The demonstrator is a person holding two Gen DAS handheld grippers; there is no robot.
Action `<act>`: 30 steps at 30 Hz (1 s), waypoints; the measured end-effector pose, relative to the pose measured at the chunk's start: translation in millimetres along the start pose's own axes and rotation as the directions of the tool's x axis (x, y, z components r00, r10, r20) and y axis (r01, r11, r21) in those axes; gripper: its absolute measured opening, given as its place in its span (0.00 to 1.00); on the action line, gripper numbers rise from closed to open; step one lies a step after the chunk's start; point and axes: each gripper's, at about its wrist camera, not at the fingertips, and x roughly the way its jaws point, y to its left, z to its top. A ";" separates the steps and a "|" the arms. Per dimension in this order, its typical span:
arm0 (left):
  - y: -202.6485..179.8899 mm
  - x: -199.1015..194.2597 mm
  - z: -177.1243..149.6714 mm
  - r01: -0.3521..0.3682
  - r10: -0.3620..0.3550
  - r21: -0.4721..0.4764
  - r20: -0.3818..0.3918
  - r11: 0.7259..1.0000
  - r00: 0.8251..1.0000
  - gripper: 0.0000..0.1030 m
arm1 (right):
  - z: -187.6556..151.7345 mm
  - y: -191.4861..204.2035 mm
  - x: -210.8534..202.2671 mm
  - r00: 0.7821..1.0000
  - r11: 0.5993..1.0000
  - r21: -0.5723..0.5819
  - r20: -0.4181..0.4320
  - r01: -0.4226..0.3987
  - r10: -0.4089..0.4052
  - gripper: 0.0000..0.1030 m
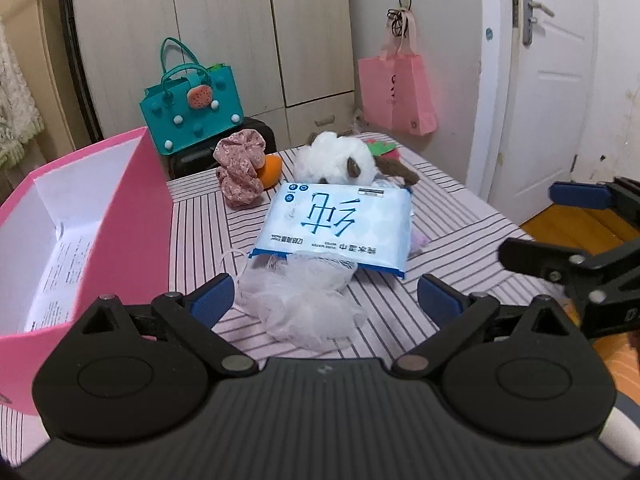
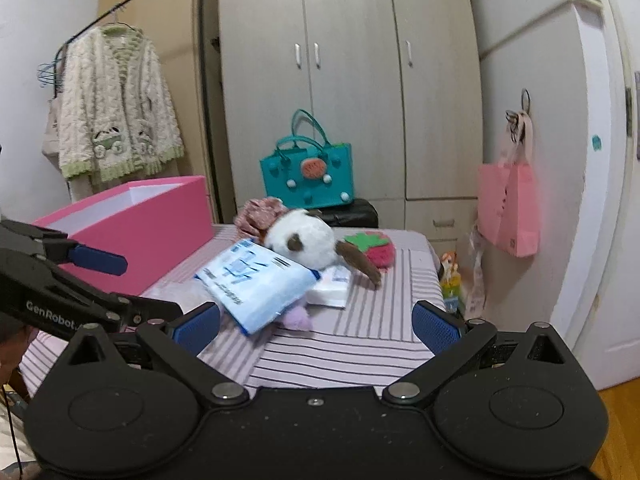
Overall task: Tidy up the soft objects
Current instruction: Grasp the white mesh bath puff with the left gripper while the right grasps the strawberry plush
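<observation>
Both the left gripper (image 1: pixel 324 300) and right gripper (image 2: pixel 316 324) hover with fingers apart, empty, near the wipes pack (image 1: pixel 336 228) beside the pink box (image 1: pixel 80 216).

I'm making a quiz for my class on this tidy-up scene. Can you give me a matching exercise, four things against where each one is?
Things:
1. wipes pack
2. mesh sponge
3. pink box
4. strawberry plush

Places:
A. at the table's left edge, open on top
B. partly under the pack, nearest the left gripper
C. behind the white plush toy, at the table's far side
D. lying on top of the pile, leaning on the white plush toy

Pairs: 1-D, 2-B, 3-A, 4-C
</observation>
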 end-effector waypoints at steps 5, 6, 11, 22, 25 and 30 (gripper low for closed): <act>-0.7 19.3 -0.7 -0.052 0.052 0.023 -0.011 0.998 0.999 0.85 | -3.3 -15.7 14.2 0.999 0.999 0.044 -0.039 0.001 0.001 1.00; 0.4 21.7 -1.2 -0.046 0.046 0.017 -0.015 0.999 0.999 0.83 | -3.6 -17.9 17.1 0.999 0.999 0.043 -0.046 0.002 0.000 1.00; 2.2 29.8 -5.0 -0.046 0.046 0.020 -0.026 0.999 0.999 0.69 | 0.4 -26.7 32.6 0.997 1.000 0.015 -0.073 0.008 -0.007 1.00; 20.0 56.6 -3.2 -0.074 0.062 -0.076 -0.148 0.994 0.987 0.63 | 64.8 -55.8 80.8 0.986 0.987 -0.106 -0.134 -0.118 0.103 0.98; 20.6 58.9 -4.6 -0.071 0.058 -0.084 -0.147 0.994 0.987 0.62 | 86.7 -78.0 98.4 0.989 0.990 -0.105 -0.122 -0.093 0.080 0.94; 20.1 61.4 -5.8 -0.070 0.060 -0.070 -0.137 0.995 0.989 0.59 | 93.7 -91.8 141.5 0.973 0.988 -0.090 -0.205 -0.127 0.106 0.85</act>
